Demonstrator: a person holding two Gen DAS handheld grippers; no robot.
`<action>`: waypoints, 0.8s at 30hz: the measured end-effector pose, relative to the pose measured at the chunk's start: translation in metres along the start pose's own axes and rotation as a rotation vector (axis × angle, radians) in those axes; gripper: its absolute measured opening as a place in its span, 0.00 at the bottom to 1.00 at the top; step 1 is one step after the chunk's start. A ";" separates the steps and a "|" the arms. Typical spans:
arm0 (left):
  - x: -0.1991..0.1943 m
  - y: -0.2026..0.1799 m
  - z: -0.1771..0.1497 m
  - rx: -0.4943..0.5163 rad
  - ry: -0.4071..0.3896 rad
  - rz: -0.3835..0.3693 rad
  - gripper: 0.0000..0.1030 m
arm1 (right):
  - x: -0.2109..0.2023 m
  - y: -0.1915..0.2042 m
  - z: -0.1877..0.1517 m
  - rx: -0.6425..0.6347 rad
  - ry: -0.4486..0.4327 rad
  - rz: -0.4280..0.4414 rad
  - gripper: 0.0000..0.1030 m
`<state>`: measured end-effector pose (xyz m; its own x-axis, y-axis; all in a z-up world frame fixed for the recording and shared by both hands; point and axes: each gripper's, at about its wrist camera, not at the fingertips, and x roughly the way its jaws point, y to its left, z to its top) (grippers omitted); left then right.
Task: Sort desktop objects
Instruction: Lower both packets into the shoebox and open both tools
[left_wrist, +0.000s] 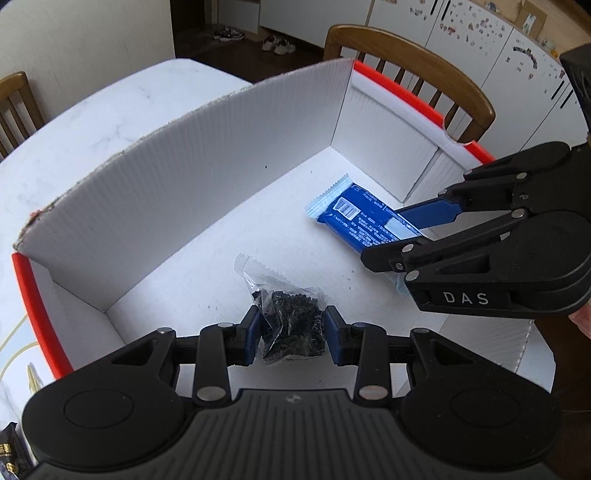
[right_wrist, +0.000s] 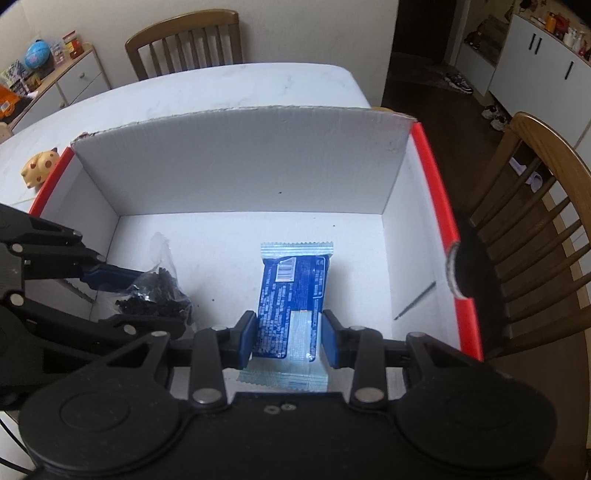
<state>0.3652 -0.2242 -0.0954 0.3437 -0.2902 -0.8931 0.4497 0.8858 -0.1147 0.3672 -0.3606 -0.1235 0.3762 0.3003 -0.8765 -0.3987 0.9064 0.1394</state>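
Both grippers reach down inside the white corrugated-plastic box with red rim (left_wrist: 207, 177), which sits on the white marbled counter (left_wrist: 122, 99)

Left gripper (left_wrist: 291, 334): blue pads pinching the small clear plastic bag of black bits (left_wrist: 291, 317) from both sides; bag low in the box, near the floor at its front left part; whether it touches the floor cannot be told

Right gripper (right_wrist: 288, 338): blue pads closed against both long edges of the blue snack packet with crimped pale ends (right_wrist: 293, 295), printed back and barcode facing up. Packet at the centre-right of the box floor, its far end pointing at the tall back wall

Bag and packet well apart, the two grippers side by side

Outside the box: yellow spotted cat figurine (right_wrist: 38, 170) on the counter by the left red rim; wooden spindle-back chair (right_wrist: 532, 236) just beyond the right side
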 end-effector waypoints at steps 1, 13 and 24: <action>0.001 0.000 0.000 0.000 0.007 -0.003 0.34 | 0.002 0.001 0.002 -0.003 0.009 0.002 0.35; 0.006 0.002 0.003 0.000 0.057 -0.010 0.34 | 0.017 0.000 0.008 -0.004 0.085 0.017 0.35; -0.006 -0.001 -0.002 -0.010 0.045 -0.001 0.45 | 0.013 -0.006 0.004 0.005 0.089 0.003 0.39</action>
<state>0.3608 -0.2224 -0.0912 0.3051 -0.2748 -0.9118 0.4416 0.8891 -0.1203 0.3783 -0.3608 -0.1340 0.2992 0.2759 -0.9134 -0.3956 0.9070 0.1443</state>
